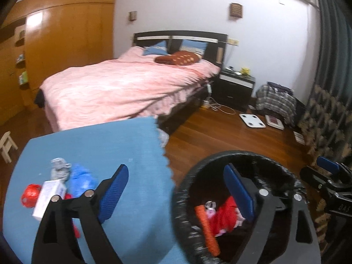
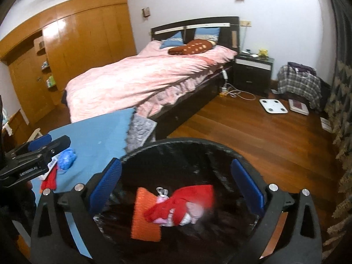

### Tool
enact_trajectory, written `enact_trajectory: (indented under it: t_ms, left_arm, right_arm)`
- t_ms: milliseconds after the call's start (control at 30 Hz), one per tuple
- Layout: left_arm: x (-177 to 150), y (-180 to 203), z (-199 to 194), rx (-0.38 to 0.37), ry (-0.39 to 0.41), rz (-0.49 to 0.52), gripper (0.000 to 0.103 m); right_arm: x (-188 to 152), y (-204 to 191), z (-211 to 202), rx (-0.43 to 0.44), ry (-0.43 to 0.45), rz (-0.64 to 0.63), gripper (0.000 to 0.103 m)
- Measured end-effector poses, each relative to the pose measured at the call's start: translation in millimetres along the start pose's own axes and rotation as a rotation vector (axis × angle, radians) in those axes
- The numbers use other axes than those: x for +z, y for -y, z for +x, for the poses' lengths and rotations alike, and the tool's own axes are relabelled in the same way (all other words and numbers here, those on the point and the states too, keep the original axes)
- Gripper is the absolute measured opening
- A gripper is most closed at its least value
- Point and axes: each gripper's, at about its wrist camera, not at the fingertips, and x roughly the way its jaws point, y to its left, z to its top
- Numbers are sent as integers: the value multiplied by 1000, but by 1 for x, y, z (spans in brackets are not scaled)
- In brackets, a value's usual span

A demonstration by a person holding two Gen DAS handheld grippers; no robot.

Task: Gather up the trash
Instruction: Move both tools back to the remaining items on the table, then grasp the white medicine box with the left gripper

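A black bin [image 1: 231, 154] stands beside a table covered in blue cloth [image 1: 99, 149]. In the bin lie an orange piece [image 2: 146, 213] and a red wrapper [image 2: 182, 206]. On the cloth sit a red ball [image 1: 30, 194], a white box [image 1: 47, 195], a blue crumpled bag [image 1: 81, 180] and a grey wad [image 1: 59, 167]. My left gripper [image 1: 177, 192] is open and holds nothing; it straddles the table edge and the bin rim. My right gripper [image 2: 176, 188] hangs open over the bin [image 2: 187, 142], with nothing between its pads.
A bed with a pink cover [image 1: 123, 88] fills the room behind the table. A dark nightstand [image 1: 237, 88], a white scale [image 1: 252, 120] on the wooden floor, a plaid bag [image 1: 277, 101], a patterned curtain [image 1: 325, 118] and a small stool [image 1: 7, 145] are around.
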Motion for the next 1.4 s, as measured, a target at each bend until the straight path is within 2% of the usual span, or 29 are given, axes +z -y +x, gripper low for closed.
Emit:
enact_trajectory:
  t_ms: [367, 533, 667, 900, 1233, 1400]
  left_arm:
    - [-25, -112, -32, 222, 29, -103, 89]
    - [-41, -155, -37, 320, 29, -135, 89]
    - [-54, -185, -32, 369, 7, -166, 89]
    - [-78, -215, -12, 389, -43, -197, 89]
    - [-97, -227, 22, 356, -120, -218, 88]
    - [-102, -231, 35, 320, -154, -235, 80]
  right_arm:
    - [11, -94, 43, 118, -18, -66, 97]
    - [11, -139, 65, 167, -31, -106, 97]
    - [8, -171, 81, 195, -44, -146, 97]
    - [-5, -205, 113, 215, -85, -177, 97]
    - [-20, -222, 137, 209, -131, -195, 97]
    - [-22, -225, 142, 205, -138, -208, 97]
